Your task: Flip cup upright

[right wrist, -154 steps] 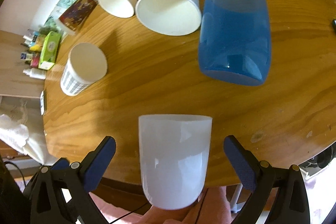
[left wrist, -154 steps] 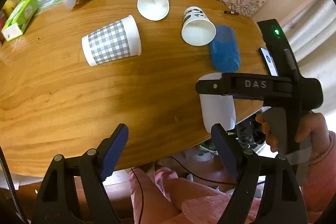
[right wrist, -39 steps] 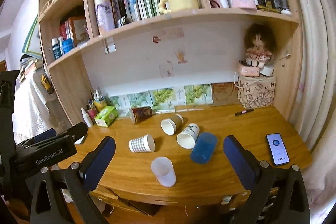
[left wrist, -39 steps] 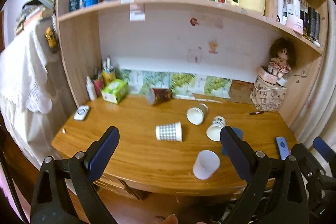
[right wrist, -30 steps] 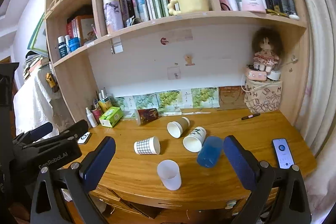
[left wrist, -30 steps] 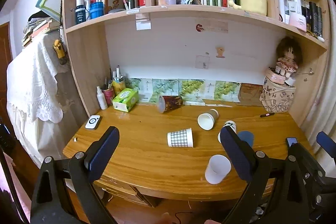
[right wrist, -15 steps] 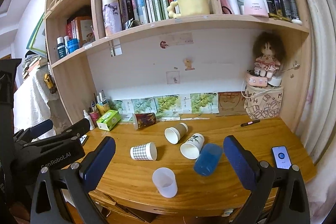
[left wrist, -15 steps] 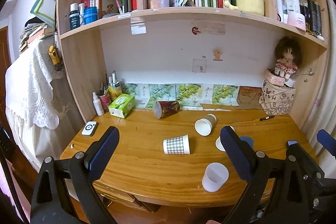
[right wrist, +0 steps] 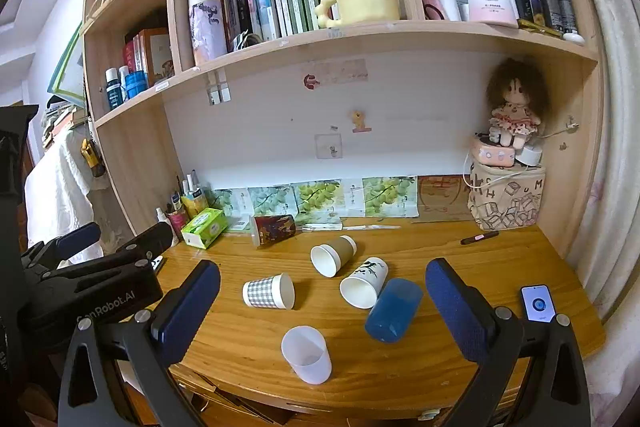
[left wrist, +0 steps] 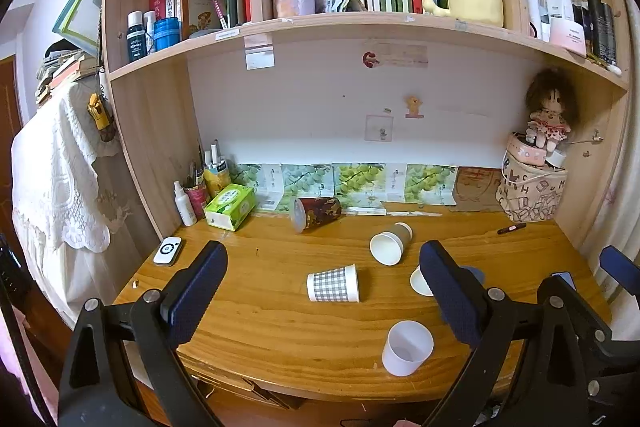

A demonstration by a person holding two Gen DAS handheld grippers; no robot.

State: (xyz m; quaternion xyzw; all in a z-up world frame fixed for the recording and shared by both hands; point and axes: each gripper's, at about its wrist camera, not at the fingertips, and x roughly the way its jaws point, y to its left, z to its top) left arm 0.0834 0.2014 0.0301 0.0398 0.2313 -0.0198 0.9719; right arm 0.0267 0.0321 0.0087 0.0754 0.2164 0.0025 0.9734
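A white translucent cup [left wrist: 407, 353] stands upright, mouth up, near the desk's front edge; it also shows in the right wrist view [right wrist: 306, 354]. Several cups lie on their sides behind it: a checked cup [left wrist: 333, 283] [right wrist: 269, 291], a brown cup [left wrist: 390, 243] [right wrist: 333, 255], a white cup with a bamboo print [right wrist: 364, 287], a blue cup [right wrist: 394, 309] and a dark patterned cup [left wrist: 316, 213] [right wrist: 273, 229]. My left gripper [left wrist: 322, 297] and my right gripper [right wrist: 322, 311] are both open and empty, held well back from the desk.
The wooden desk [left wrist: 260, 307] sits under bookshelves. A green tissue box [left wrist: 230, 207], bottles and a white remote [left wrist: 168, 251] are at the left. A phone [right wrist: 538, 303], a pen [right wrist: 479, 237] and a printed bag with a doll [right wrist: 506, 201] are at the right.
Five seconds ago the white cup lay on its side between my right fingers; it now stands upright. Both grippers have since pulled back from the desk and over the last second barely moved.
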